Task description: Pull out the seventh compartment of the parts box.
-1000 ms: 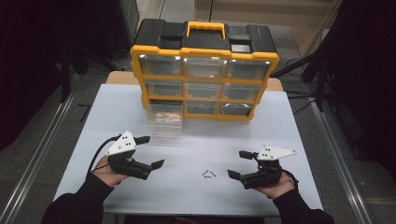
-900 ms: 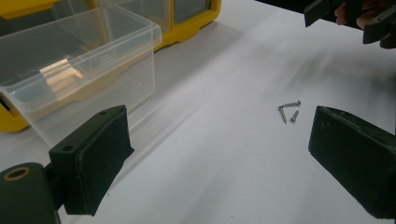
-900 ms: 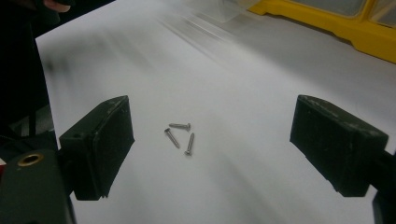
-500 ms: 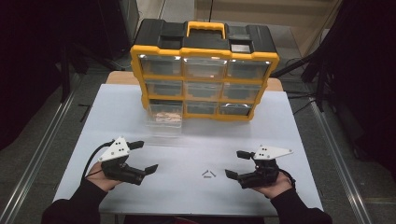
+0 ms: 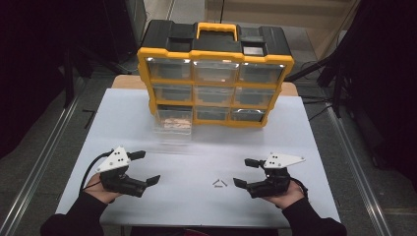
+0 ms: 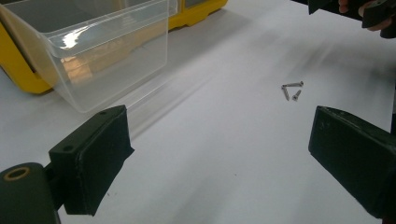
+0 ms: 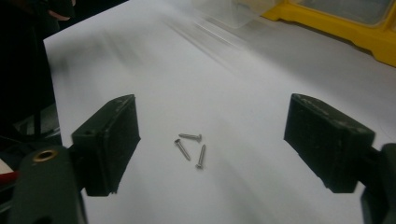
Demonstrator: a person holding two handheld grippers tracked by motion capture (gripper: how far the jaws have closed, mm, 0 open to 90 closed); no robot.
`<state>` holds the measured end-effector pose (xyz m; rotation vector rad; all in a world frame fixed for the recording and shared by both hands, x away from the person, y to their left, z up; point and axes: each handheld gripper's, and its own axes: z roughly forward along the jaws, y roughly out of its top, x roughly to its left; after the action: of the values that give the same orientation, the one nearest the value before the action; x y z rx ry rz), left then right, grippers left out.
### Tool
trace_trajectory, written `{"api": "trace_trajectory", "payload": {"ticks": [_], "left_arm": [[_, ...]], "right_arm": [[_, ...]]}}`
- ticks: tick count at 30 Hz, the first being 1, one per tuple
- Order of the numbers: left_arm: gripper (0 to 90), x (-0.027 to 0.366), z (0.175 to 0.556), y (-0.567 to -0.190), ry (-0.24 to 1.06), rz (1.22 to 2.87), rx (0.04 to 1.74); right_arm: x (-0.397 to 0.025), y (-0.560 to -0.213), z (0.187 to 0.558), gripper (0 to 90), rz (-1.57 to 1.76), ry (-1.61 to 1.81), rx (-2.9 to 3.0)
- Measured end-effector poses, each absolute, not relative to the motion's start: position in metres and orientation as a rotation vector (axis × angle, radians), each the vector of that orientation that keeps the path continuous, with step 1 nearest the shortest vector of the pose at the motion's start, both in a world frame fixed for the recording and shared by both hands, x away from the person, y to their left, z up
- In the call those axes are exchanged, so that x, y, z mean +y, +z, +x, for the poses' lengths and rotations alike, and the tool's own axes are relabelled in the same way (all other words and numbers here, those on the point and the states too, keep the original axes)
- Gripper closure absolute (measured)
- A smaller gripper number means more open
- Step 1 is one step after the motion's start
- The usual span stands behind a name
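nothing picked up yet: three small screws lie loose on the white table, in a little cluster just at 9 o'clock of the right gripper in the high view and dead centre between its jaws in the right gripper view. that claw is released, jaws spread wide, holding nothing, aimed at the cluster but not touching it. left gripper is also released and empty, sitting near the table's 7 o'clock corner, well apart from the screws, which show at 1 o'clock in its own view. a clear drawer is pulled out of the yellow organizer at 12 o'clock and rests on the table in front of its bottom-left slot; something tan lies inside it, too blurred to identify. my read: the drawer is out, so the likely remaining work is gripping the screws and dropping them into it, then pushing it back in. path from screws to drawer is bare table, nothing blocking. main snag i expect: screws are thin, flat on the surface and close together, so the wide pads may grab more than one or slip.
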<state>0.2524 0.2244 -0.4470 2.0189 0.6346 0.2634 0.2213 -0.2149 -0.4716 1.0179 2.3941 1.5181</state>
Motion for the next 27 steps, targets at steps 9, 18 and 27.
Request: {"api": "trace_trajectory", "payload": {"ticks": [9,18,27], "left_arm": [[5.5,0.2267,0.2531,-0.449,0.262,2.023,0.644],[5.5,0.2265,0.2537,-0.4499,0.259,2.017,0.645],[5.5,0.2277,0.2532,-0.4496,0.257,2.019,0.649]], "right_arm": [[-0.2079,-0.4718,0.2255,22.1,1.035,1.507,2.4],[-0.2058,-0.4711,0.2275,26.1,1.036,1.515,2.39],[-0.2042,-0.4731,0.231,29.2,1.054,1.517,2.401]]}}
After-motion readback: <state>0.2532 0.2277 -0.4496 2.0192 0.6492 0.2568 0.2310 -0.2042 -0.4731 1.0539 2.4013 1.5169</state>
